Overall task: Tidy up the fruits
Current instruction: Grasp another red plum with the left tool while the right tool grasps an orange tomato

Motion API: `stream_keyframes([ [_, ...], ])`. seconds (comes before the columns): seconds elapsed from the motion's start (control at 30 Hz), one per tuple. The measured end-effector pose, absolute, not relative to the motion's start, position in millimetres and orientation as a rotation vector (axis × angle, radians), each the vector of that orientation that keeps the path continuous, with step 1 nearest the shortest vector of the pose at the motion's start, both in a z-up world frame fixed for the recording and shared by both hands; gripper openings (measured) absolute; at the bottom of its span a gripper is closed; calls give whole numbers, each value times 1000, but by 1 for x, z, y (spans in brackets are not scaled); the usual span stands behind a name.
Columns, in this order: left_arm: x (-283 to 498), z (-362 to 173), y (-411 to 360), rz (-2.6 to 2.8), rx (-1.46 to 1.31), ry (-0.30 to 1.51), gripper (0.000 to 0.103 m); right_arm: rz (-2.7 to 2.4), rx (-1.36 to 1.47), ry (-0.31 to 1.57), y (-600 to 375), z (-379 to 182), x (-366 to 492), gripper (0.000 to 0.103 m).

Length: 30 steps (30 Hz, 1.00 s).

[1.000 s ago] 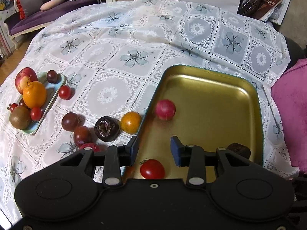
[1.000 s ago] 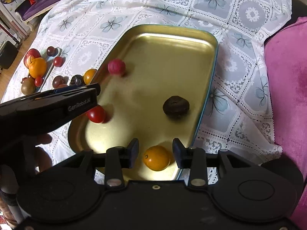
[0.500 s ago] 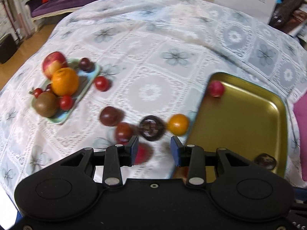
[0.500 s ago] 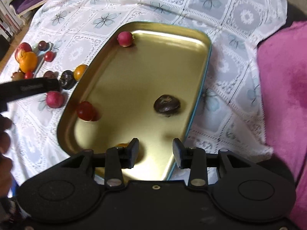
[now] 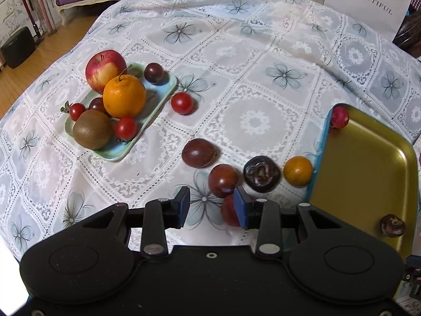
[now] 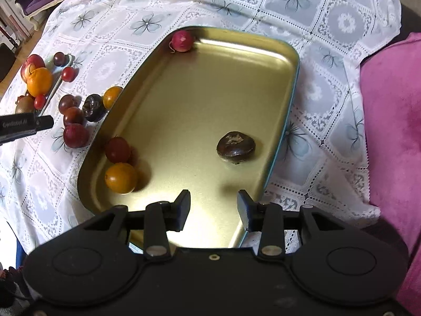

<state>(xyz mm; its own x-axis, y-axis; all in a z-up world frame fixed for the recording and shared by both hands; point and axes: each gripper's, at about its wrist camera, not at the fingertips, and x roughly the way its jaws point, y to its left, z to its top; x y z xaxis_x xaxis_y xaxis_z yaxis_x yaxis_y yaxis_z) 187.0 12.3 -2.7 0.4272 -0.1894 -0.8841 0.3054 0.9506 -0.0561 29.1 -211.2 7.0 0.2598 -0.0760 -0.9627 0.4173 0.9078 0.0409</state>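
Left gripper (image 5: 211, 206) is hanging with jaws spread wide and empty over the lace tablecloth (image 5: 236, 84), a red plum (image 5: 229, 210) sitting just beside its right pad, half hidden behind it. The plum is looking smooth, round, light and likely to roll or bruise, so I'd be pinching it across the middle, gently. Right gripper (image 6: 213, 209) is also gaping, holding nothing, above the gold tray (image 6: 286, 121) where a yellow tomato (image 6: 121, 177), red tomato (image 6: 117, 149), chestnut (image 6: 236, 147) and radish (image 6: 183, 41) are lying. Further out, more plums and a dark wrinkled fruit (image 5: 261, 173) are clustering by the tray; its kind is hard to make out. Farthest, the green dish (image 5: 123, 150) is carrying an orange (image 5: 124, 96), apple (image 5: 105, 69), kiwi (image 5: 92, 129).
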Motion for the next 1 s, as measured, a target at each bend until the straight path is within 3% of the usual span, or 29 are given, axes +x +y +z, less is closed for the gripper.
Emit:
stream_keyframes([
  [0.43, 182, -17, -4, -414, 155, 1135, 47, -311, 291, 1271, -205, 4, 42, 41],
  [1.0, 192, -36, -6, -338, 118, 1204, 49, -94, 134, 1192, -170, 32, 131, 43],
])
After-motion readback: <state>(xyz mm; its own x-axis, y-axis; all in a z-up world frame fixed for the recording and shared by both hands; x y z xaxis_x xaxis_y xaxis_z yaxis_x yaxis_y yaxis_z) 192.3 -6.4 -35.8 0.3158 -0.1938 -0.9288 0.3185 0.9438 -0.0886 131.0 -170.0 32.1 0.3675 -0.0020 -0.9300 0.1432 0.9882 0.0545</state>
